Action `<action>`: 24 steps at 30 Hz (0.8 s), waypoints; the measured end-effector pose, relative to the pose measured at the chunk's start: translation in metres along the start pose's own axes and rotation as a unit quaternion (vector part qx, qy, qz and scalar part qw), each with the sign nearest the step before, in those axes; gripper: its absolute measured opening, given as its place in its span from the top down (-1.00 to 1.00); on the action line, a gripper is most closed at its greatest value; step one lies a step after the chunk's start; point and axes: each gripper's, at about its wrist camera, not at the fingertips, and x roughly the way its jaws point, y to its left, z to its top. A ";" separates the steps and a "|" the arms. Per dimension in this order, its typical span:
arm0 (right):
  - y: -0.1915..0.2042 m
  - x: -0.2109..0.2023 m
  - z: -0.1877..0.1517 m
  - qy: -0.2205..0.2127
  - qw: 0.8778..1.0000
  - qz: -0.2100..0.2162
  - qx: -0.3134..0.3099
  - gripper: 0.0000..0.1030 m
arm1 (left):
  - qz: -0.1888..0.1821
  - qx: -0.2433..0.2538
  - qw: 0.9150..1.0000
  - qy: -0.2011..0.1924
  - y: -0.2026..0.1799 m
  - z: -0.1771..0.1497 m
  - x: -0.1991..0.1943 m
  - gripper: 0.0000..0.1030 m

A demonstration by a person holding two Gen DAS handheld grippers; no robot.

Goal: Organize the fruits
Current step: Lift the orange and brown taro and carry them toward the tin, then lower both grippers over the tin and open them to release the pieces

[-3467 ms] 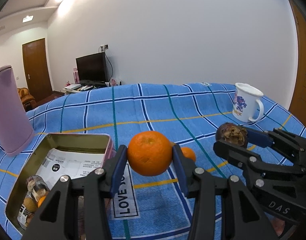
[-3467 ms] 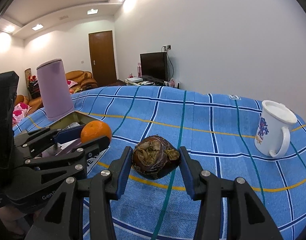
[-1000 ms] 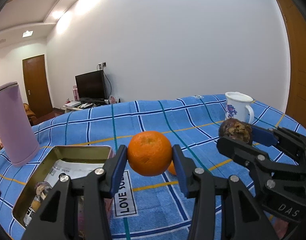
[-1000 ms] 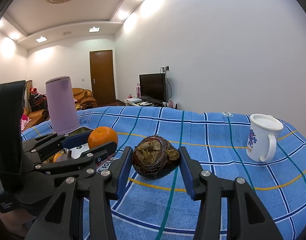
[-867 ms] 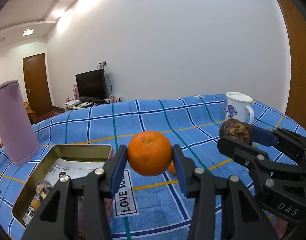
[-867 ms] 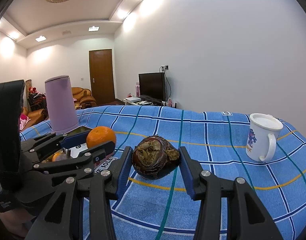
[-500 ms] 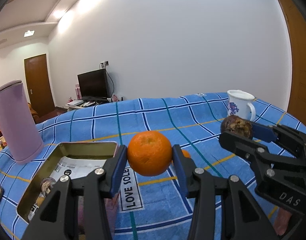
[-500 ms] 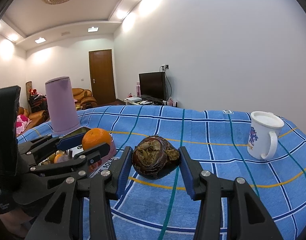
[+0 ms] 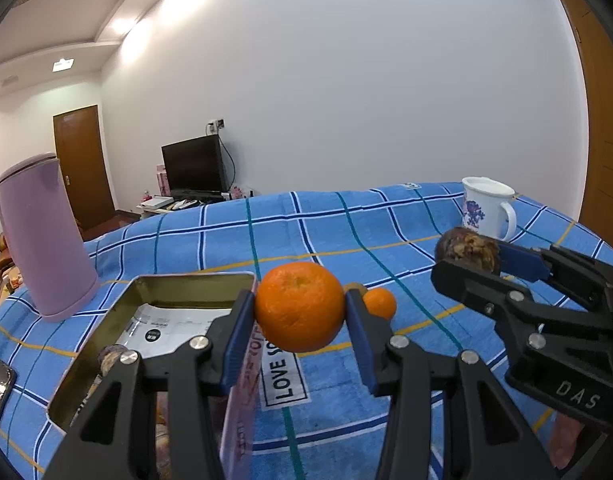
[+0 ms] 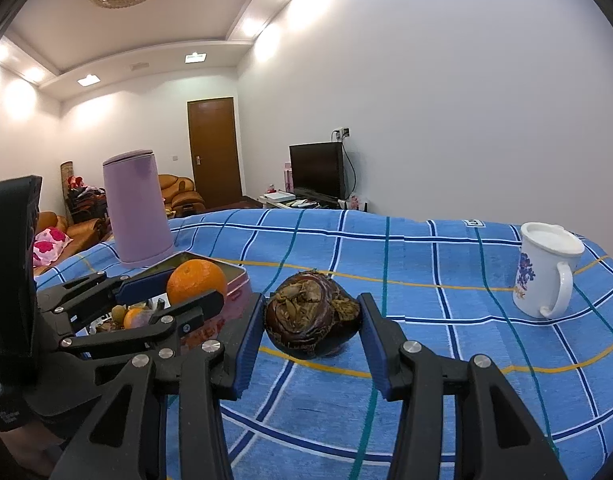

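Left gripper (image 9: 300, 312) is clamped on a large orange (image 9: 299, 306), blue pads pressed to both its sides, jaws only partly apart — held clear of the blue checked tablecloth (image 9: 346, 232), just above the near right edge of the open metal tin (image 9: 106, 332). Right gripper (image 10: 311, 330) is likewise closed on a dark, wrinkled purple-brown fruit (image 10: 310, 326), pads touching it left and right, the fruit lifted off the cloth. Both loads also show in the opposite view: the dark fruit to the right of the orange, the two grippers side by side and near each other. A small orange (image 9: 380, 303) lies on the cloth just behind the left gripper's right finger. The tin holds a printed paper sheet and a few small fruits (image 10: 132, 317) at its near end — kinds hard to tell. Lilac tumbler (image 9: 46, 236) stands upright beside the tin's far left corner; white mug (image 10: 546, 276) stands well apart at far right.
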 end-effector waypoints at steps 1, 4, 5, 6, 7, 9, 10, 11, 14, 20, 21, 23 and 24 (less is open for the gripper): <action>0.001 0.000 0.000 0.000 1.000 0.001 0.000 0.06 | 0.001 0.000 1.000 0.001 0.001 0.000 0.000 0.08; 0.004 0.001 0.000 0.001 1.000 0.005 0.001 0.06 | 0.003 -0.002 1.000 0.002 0.004 -0.001 -0.002 0.08; 0.005 0.002 0.000 0.002 1.000 0.006 0.001 0.06 | 0.005 -0.003 1.000 0.002 0.005 -0.002 -0.003 0.08; 0.006 0.002 0.000 0.002 1.000 0.008 0.000 0.06 | 0.005 -0.004 1.000 0.002 0.006 -0.002 -0.003 0.08; 0.007 0.002 0.000 0.002 1.000 0.009 0.000 0.06 | 0.006 -0.004 1.000 0.002 0.008 -0.002 -0.004 0.08; 0.010 0.002 -0.001 0.002 1.000 0.011 -0.001 0.06 | 0.008 -0.006 1.000 0.003 0.011 -0.003 -0.004 0.08; 0.012 0.002 -0.001 0.002 1.000 0.013 -0.001 0.06 | 0.008 -0.007 1.000 0.004 0.012 -0.003 -0.005 0.08; 0.013 0.002 -0.001 0.002 1.000 0.014 -0.002 0.06 | 0.008 -0.007 1.000 0.004 0.013 -0.003 -0.005 0.08; 0.018 0.004 -0.001 0.003 1.000 0.020 -0.004 0.06 | 0.011 -0.012 1.000 0.004 0.018 -0.004 -0.007 0.08; 0.026 0.007 -0.001 0.006 0.999 0.031 -0.005 0.06 | 0.017 -0.019 1.000 0.007 0.028 -0.006 -0.009 0.08; 0.028 0.008 -0.001 0.007 0.999 0.034 -0.005 0.06 | 0.020 -0.020 1.000 0.007 0.029 -0.006 -0.009 0.08; 0.031 0.009 -0.001 0.008 0.999 0.037 -0.005 0.06 | 0.025 -0.019 0.999 0.006 0.032 -0.007 -0.010 0.08; 0.032 0.010 -0.001 0.009 0.999 0.039 -0.006 0.06 | 0.026 -0.020 0.999 0.007 0.034 -0.008 -0.010 0.08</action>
